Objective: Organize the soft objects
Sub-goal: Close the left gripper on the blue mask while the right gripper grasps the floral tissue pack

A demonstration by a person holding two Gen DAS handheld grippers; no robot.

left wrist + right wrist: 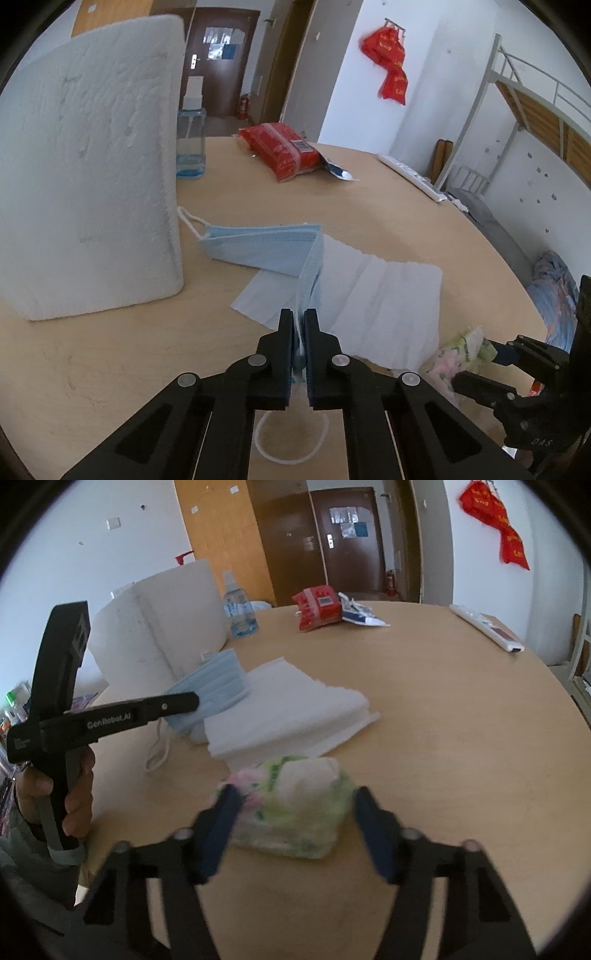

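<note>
A light blue face mask (258, 247) lies partly folded on the wooden table (110, 350), and my left gripper (299, 314) is shut on its near edge, with an ear loop hanging below the fingers. Under the mask lies a white tissue sheet (388, 295). In the right wrist view the left gripper (195, 701) pinches the mask (218, 683) beside the folded white tissue (288, 709). A small green and pink tissue pack (295, 812) sits between the pads of my right gripper (295, 797), which touch both its sides. The pack (454, 350) and right gripper (476, 365) also show at the lower right of the left wrist view.
A tall white foam block (88, 166) stands at the left, with a clear spray bottle (190, 144) behind it. A red packet (280, 147) and a white power strip (413, 177) lie at the far side. A hand (77, 797) holds the left gripper's handle.
</note>
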